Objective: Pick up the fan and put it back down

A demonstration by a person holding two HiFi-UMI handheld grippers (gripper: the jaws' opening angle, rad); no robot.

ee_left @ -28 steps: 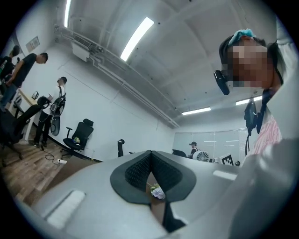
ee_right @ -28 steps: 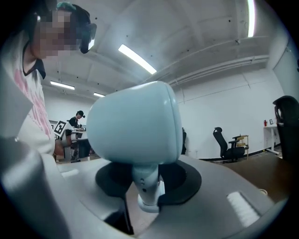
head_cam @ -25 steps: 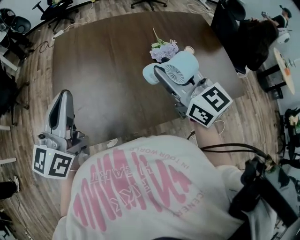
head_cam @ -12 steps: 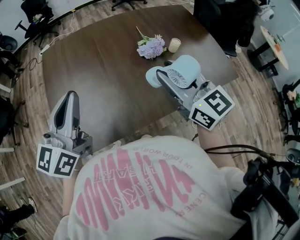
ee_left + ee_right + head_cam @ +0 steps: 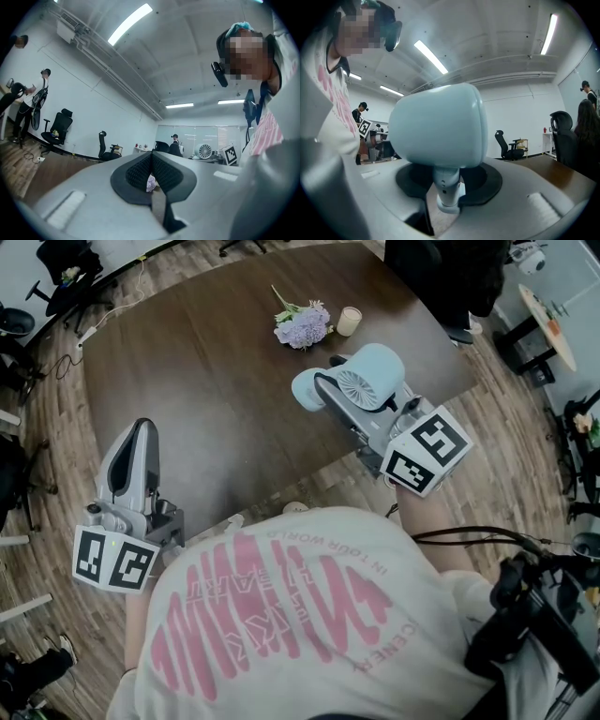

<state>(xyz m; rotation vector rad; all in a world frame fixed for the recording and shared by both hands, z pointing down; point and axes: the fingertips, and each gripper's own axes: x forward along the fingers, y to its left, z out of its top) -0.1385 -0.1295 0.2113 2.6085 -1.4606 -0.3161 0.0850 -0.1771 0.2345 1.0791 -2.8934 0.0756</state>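
The light blue fan (image 5: 370, 379) lies on its side in my right gripper (image 5: 330, 395), over the near right part of the dark wooden table (image 5: 206, 371). Its round base (image 5: 306, 390) points left and its grille faces me. In the right gripper view the fan's head (image 5: 438, 124) fills the middle, and its stem sits between the pads of my right gripper (image 5: 449, 187), which is shut on it. My left gripper (image 5: 139, 427) hangs at the table's near left edge, shut and empty. In the left gripper view its pads (image 5: 140, 171) meet.
A bunch of purple flowers (image 5: 302, 326) and a small cream candle (image 5: 349, 321) lie at the far side of the table. Office chairs and cables stand on the wooden floor around it. People stand by the far right edge (image 5: 441, 277).
Both grippers shifted a little in the first half second, with the fan still held. Since then they have kept still. My view of the table has slid slightly.
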